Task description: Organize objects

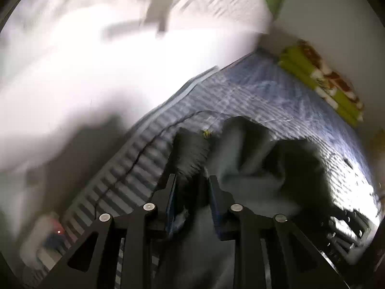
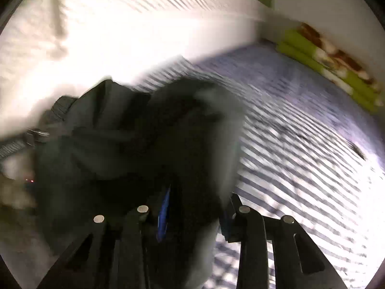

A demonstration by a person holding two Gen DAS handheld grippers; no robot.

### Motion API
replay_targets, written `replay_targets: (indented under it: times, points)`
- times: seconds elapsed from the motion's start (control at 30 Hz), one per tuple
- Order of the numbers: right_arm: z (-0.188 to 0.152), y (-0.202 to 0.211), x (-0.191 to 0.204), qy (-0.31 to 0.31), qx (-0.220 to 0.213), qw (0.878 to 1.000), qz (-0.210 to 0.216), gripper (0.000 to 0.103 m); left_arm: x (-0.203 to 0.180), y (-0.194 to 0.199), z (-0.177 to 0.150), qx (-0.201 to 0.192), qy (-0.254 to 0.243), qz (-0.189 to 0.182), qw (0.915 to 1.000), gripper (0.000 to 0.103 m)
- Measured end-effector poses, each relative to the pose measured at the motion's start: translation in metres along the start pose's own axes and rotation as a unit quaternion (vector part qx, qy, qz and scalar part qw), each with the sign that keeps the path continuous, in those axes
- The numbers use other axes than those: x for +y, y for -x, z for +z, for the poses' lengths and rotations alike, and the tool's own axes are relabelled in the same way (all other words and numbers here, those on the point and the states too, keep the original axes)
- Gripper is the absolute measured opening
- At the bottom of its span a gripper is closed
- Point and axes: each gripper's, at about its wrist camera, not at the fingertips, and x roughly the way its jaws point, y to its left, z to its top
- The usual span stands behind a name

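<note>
Garment (image 1: 247,168), dark grey, crumpled on striped bed (image 1: 276,96); long axis unreadable. Cloth lies between left tongs (image 1: 192,180) and right tongs (image 2: 199,197), toward 12 o'clock; grip unclear.

counts on the bed

two grippers (image 1: 191,180) (image 2: 199,197), one per view; one dark garment (image 1: 252,168) (image 2: 120,144) bunched between them; one striped bed sheet (image 1: 276,91) (image 2: 300,132); one folded green blanket (image 1: 322,82) (image 2: 332,62) by the wall; one thin black cord (image 1: 144,149) along the sheet.
</note>
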Motion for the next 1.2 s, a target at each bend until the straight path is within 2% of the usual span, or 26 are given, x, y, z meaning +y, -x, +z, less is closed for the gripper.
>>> replay_targets:
  times: [0.03,0.1,0.17,0.3,0.43,0.57,0.7,0.87,0.97,1.07,1.2]
  points:
    - [-0.004,-0.006,-0.004,-0.003,0.008,1.0,-0.012,0.033,0.003,0.001,0.0,-0.009,0.007,0.008,0.9999,0.027]
    - [-0.015,-0.002,-0.023,-0.043,0.003,0.999,-0.002,0.038,0.01,0.015,-0.002,-0.03,0.018,-0.005,0.9994,0.032]
    - [-0.028,0.012,-0.039,-0.073,-0.007,0.997,0.029,0.04,0.012,0.028,-0.007,-0.036,0.01,-0.001,0.9993,0.032]
    - [-0.068,0.05,-0.056,-0.092,-0.02,0.994,0.055,0.041,0.009,0.061,-0.033,-0.033,-0.033,0.003,0.9989,0.033]
    - [-0.122,0.096,-0.06,-0.099,-0.016,0.993,0.064,0.041,0.002,0.102,-0.079,-0.018,-0.066,0.0,0.9976,0.041]
    - [-0.171,0.148,-0.065,-0.101,-0.023,0.993,0.063,0.041,-0.01,0.154,-0.142,-0.012,-0.084,-0.012,0.9963,0.042]
    - [-0.204,0.204,-0.058,-0.103,-0.039,0.991,0.07,0.042,-0.02,0.211,-0.198,-0.031,-0.096,-0.003,0.9949,0.042]
    - [-0.238,0.266,-0.038,-0.094,-0.054,0.992,0.07,0.045,-0.026,0.286,-0.259,-0.032,-0.087,-0.015,0.9956,0.044]
    - [-0.262,0.3,-0.025,-0.08,-0.062,0.993,0.066,0.046,-0.029,0.331,-0.287,-0.043,-0.077,-0.029,0.9957,0.057]
    - [-0.285,0.336,-0.013,-0.064,-0.073,0.993,0.066,0.048,-0.032,0.373,-0.311,-0.058,-0.073,-0.036,0.995,0.059]
    - [-0.311,0.375,-0.007,-0.058,-0.093,0.992,0.064,0.05,-0.037,0.423,-0.334,-0.078,-0.088,-0.031,0.9926,0.068]
